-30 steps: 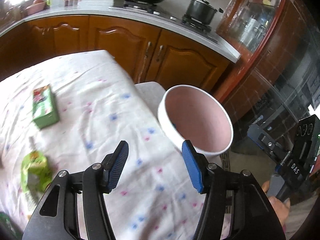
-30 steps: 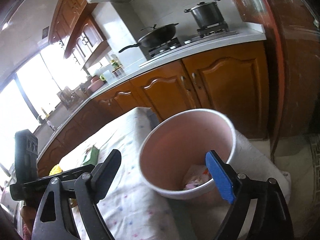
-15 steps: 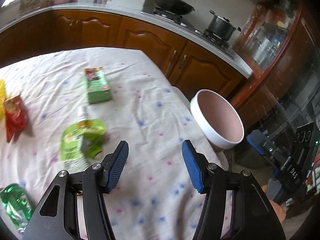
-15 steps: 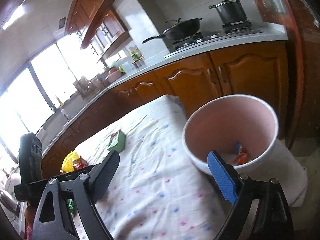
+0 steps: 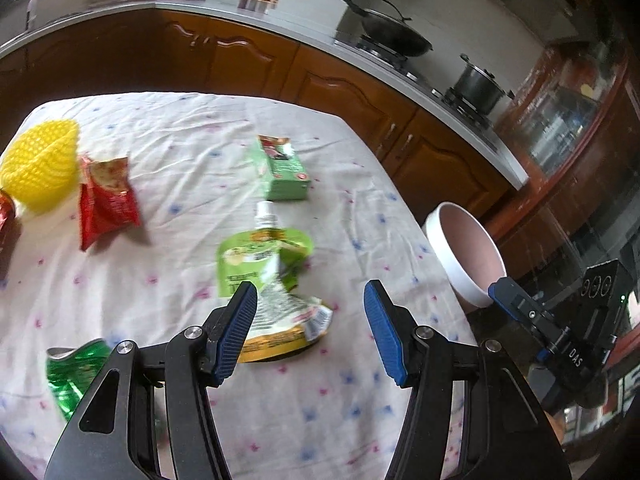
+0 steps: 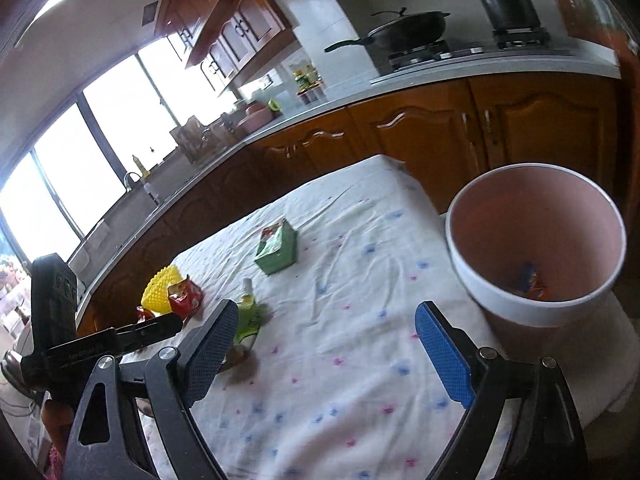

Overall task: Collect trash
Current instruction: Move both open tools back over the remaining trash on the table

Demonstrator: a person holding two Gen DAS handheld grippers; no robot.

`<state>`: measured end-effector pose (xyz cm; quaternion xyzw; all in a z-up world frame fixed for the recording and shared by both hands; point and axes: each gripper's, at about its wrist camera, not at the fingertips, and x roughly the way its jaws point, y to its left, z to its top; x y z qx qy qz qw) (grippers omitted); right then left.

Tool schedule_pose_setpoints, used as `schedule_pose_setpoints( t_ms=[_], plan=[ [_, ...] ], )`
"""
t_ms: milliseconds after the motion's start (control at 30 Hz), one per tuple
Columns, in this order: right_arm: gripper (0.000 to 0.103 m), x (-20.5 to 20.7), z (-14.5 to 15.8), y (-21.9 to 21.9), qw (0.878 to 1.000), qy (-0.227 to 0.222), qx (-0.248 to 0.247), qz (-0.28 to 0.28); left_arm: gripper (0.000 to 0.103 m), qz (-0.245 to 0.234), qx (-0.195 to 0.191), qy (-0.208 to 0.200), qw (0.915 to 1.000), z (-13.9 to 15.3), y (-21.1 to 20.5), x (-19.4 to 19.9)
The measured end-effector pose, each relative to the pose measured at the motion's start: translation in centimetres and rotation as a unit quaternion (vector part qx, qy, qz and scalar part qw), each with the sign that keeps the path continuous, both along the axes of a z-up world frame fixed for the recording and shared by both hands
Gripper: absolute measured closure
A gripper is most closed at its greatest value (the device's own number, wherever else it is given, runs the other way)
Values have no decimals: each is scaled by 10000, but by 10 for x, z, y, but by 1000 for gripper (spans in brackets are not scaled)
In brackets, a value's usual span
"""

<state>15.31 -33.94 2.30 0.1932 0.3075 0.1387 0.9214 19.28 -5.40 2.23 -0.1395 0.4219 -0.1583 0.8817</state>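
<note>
A white bin with a pink inside [image 6: 536, 240] stands off the table's right edge and holds a wrapper [image 6: 530, 284]; it also shows in the left wrist view [image 5: 466, 256]. On the cloth lie a green spout pouch [image 5: 260, 252], a yellow-edged wrapper [image 5: 288, 324], a green carton [image 5: 282, 168], a red snack bag [image 5: 106, 200] and a green foil wrapper [image 5: 72, 372]. My left gripper [image 5: 310, 332] is open and empty, just above the yellow-edged wrapper. My right gripper [image 6: 324, 354] is open and empty over the cloth, left of the bin.
A yellow mesh ball [image 5: 42, 160] lies at the table's far left. Wooden cabinets and a counter with a wok [image 5: 394, 34] and a pot [image 5: 478, 86] run behind the table. A glass cabinet [image 5: 568, 128] stands to the right.
Both grippers have drawn back from the bin and swung left over the table. The left one now looks at the trash on the cloth. Both stayed open and empty.
</note>
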Motion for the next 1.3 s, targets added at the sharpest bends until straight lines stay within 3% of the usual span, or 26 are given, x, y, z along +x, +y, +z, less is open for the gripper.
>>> schedule_pose_setpoints(
  t_ms=[700, 1300],
  plan=[
    [12, 26, 10, 56, 9985, -63, -165, 517, 47, 1009, -97, -54, 9948, 4, 105, 9],
    [12, 87, 2, 95, 9950, 95, -405, 905, 47, 1246, 216, 131, 9919, -4, 130, 53]
  ],
)
